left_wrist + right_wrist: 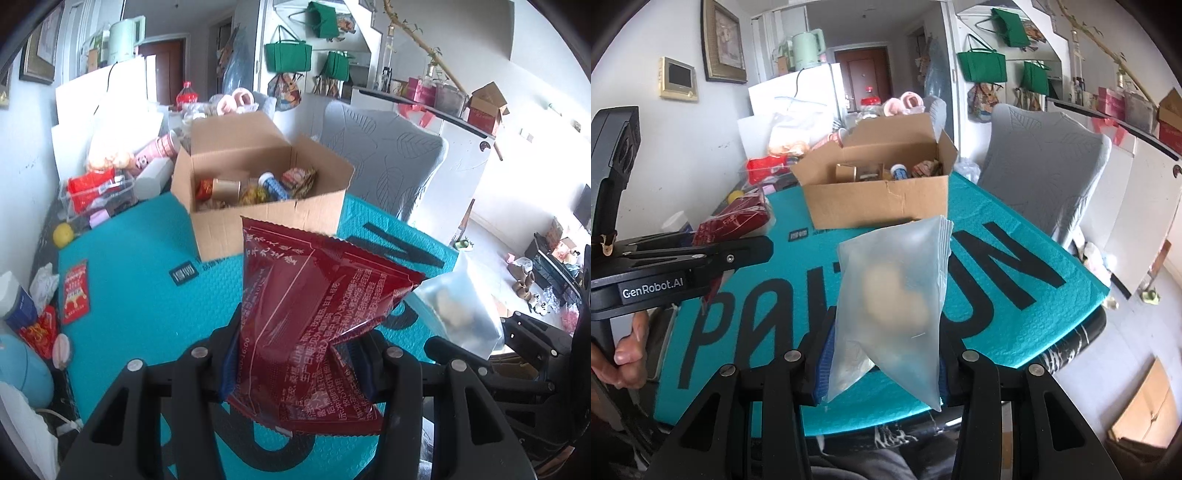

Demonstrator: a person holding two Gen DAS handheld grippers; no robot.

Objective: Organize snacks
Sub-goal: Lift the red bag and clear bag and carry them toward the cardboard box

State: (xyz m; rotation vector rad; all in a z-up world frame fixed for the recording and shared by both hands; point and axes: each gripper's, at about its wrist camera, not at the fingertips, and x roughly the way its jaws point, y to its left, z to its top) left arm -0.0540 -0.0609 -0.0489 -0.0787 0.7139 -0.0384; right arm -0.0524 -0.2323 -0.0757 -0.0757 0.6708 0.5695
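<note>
The tabletop [1015,332], under a teal padded mat with big black lettering, is mostly bare across its middle, so the sorting looks well advanced. At its far side stands an open cardboard box [258,218] that already holds a mix of goods: a small brown carton, a blue-and-white bottle and some wrapped packets, which suggests much of the snack pile has gone in. Left of the box sits a clutter of other things, among them a clear plastic bin [96,195] with red packaging; whether those belong to the task I cannot tell. Two packs are in the air, not yet boxed. The left gripper [295,365] has its jaws closed partway on the lower part of a dark red snack pouch [314,295], which stands up above the mat, short of the box. The right gripper [882,365] likewise pinches a frosted clear bag [897,295] with pale, blurred contents, held up near the front edge. A flat red packet [75,291] lies loose on the mat's left margin, likely still to collect.
</note>
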